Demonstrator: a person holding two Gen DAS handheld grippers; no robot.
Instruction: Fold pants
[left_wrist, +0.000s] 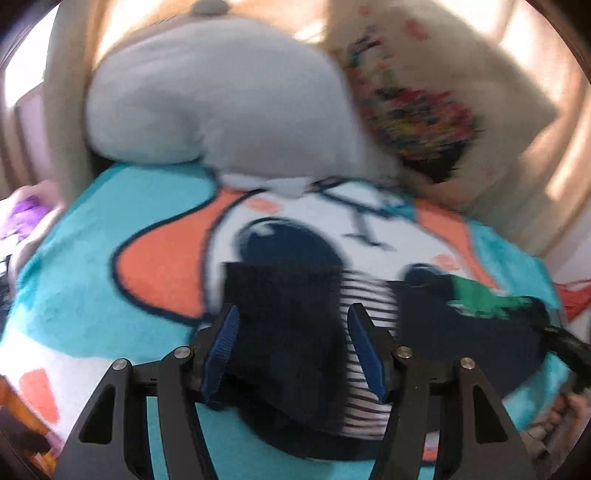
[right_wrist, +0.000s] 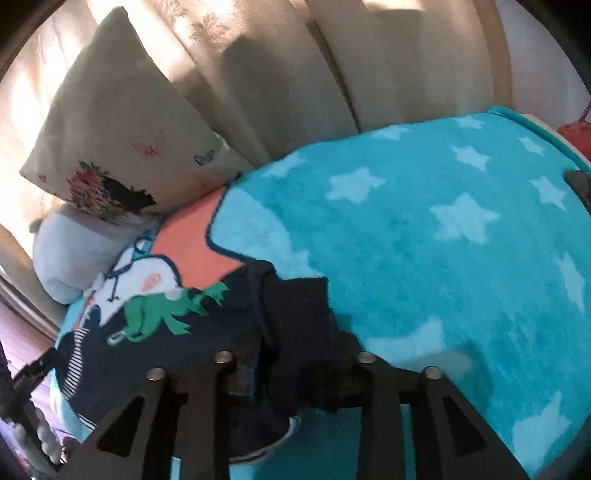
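The small navy pants (left_wrist: 461, 332) have a green animal patch and a striped inner band, and they lie on a teal blanket. My left gripper (left_wrist: 293, 310) hangs low over their left part. Its blue pads (left_wrist: 221, 350) stand apart, with a navy fold and striped cloth lying between them. In the right wrist view the pants (right_wrist: 166, 350) sit at the lower left, with a folded leg reaching up to the right. My right gripper (right_wrist: 291, 373) is down on that leg. Its fingertips are lost against the dark cloth, so their gap does not show.
The teal blanket (right_wrist: 443, 258) has pale stars and a cartoon face (left_wrist: 288, 243). Behind it are a grey pillow (left_wrist: 221, 99) and a floral cushion (right_wrist: 110, 122) against a beige padded back (right_wrist: 295, 55). A red object (right_wrist: 576, 133) sits at the far right edge.
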